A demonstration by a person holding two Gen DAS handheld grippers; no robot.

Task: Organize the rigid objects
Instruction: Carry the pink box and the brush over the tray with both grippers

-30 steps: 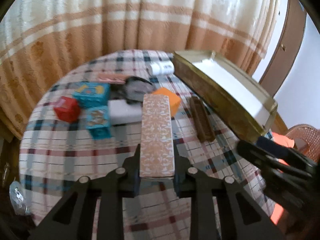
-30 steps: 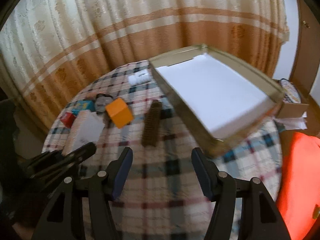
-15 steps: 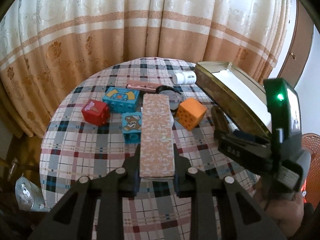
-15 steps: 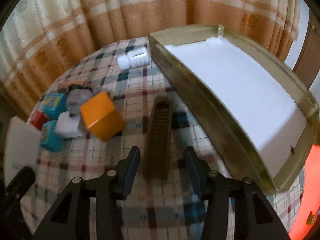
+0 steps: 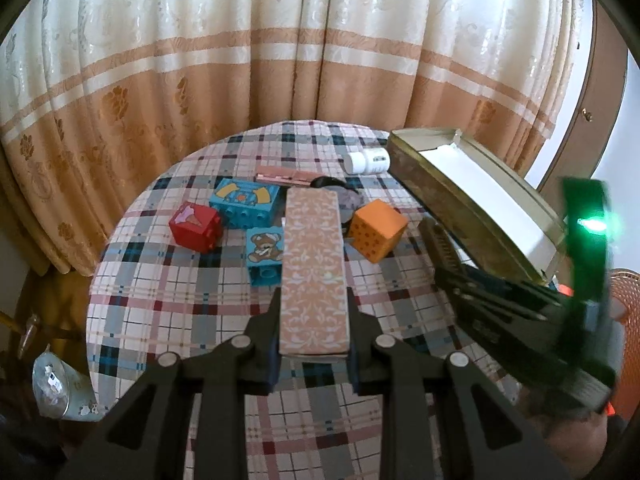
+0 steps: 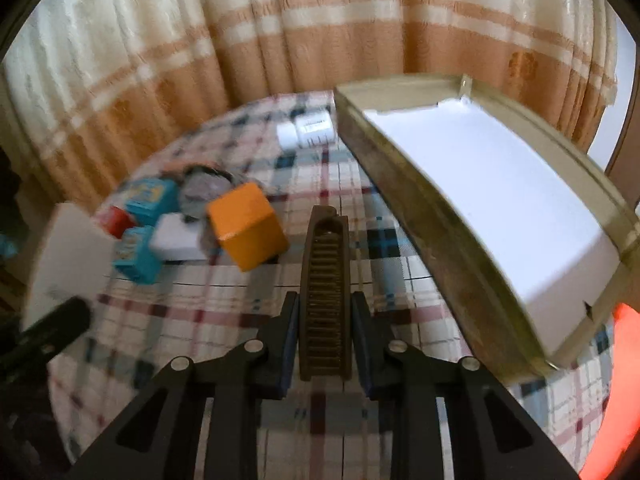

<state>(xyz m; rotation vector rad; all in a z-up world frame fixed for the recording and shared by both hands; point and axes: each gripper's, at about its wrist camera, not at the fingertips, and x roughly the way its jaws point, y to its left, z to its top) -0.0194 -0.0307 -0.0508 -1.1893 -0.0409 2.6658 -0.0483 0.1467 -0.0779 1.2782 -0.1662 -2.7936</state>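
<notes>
Two grips were set: the left tool (image 5: 314,344) clamped a light, stiff patterned box (image 5: 313,268) above the tabletop (image 5: 160,304); the right tool (image 6: 325,332), just closing, pinched a rigid brown comb's (image 6: 326,292) near end beside the tray (image 6: 472,264).

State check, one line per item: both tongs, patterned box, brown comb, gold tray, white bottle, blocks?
left tongs: shut on patterned box
patterned box: held, lifted off table
right tongs: just closed, shut on brown comb
brown comb: gripped at near end, lying flat
gold tray: open, empty
white bottle: on its side, capped
orange cube: resting on table
red block: resting on table
</notes>
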